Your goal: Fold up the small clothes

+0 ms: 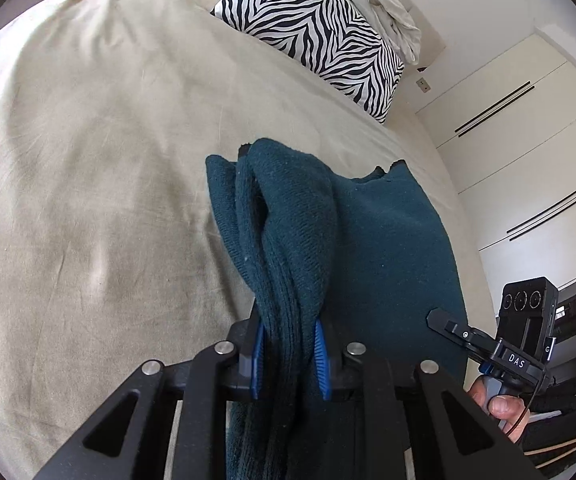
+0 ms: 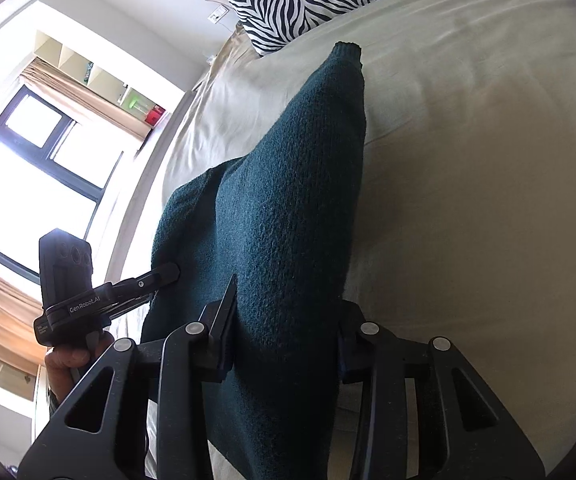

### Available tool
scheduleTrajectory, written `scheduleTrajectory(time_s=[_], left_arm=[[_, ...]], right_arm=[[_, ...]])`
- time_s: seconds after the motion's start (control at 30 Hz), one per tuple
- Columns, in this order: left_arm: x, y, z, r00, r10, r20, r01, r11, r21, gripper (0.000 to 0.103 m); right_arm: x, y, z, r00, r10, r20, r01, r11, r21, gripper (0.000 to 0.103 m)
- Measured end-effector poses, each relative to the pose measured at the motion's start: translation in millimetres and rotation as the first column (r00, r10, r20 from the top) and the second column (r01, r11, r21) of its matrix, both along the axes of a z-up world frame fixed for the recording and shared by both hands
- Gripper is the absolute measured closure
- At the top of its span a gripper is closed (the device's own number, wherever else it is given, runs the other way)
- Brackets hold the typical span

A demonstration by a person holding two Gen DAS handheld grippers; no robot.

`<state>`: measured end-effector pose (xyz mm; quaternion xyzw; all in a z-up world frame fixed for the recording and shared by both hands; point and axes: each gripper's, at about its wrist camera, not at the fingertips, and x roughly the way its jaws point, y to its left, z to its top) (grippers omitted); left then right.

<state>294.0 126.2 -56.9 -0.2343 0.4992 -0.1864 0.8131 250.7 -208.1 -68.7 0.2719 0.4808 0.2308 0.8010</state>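
Left wrist view showed my left claw (image 1: 289,354) clenched on bunched teal sweater (image 1: 387,248) at lower centre, my right claw (image 2: 286,336) likewise gripping it over the bed (image 2: 467,184).

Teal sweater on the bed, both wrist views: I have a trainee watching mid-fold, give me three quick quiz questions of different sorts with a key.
1. True or false: the left gripper is shut on a bunched part of the teal sweater.
2. Multiple choice: what lies at the far end of the bed? A) a zebra-striped pillow B) a laundry basket C) a stack of towels
3. Fill in: in the right wrist view, the right gripper grips the sweater, and the fabric stretches ahead to a ribbed ____.

Key
1. True; knit fabric is pinched between its blue fingers.
2. A, the zebra-striped pillow.
3. Cuff.
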Motion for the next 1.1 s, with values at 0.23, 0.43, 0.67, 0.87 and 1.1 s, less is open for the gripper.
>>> scheduleTrajectory(time_s=[0.23,0.43,0.67,0.87,1.1], left_arm=[[16.7,23.4,-35.4,0.999,0.041,-0.017,-0.039,0.997,0.071,0.08],[16.2,30.2,-64.2,0.998,0.055,-0.004,-0.055,0.998,-0.012,0.071],[-26.8,40.5,-37.8,0.987,0.133,0.09,-0.138,0.989,0.053,0.059],[-124.2,13.1,21.2,0.924,0.082,0.373,-0.217,0.916,0.337,0.01],[-236.5,-29.0,90.0,0.75,0.067,0.658,-0.49,0.725,0.484,0.0]], right_arm=[[23.2,28.0,-37.3,0.997,0.007,-0.076,-0.005,1.0,0.026,0.068],[17.9,11.7,-76.2,0.997,-0.014,-0.08,0.028,0.985,0.171,0.063],[-16.7,-17.7,-44.4,0.984,-0.171,-0.046,0.174,0.98,0.098,0.055],[-100.7,-38.9,9.4,0.958,-0.273,0.083,0.277,0.96,-0.032,0.049],[-220.5,-24.0,97.1,0.869,-0.263,0.419,0.392,0.883,-0.257,0.02]])
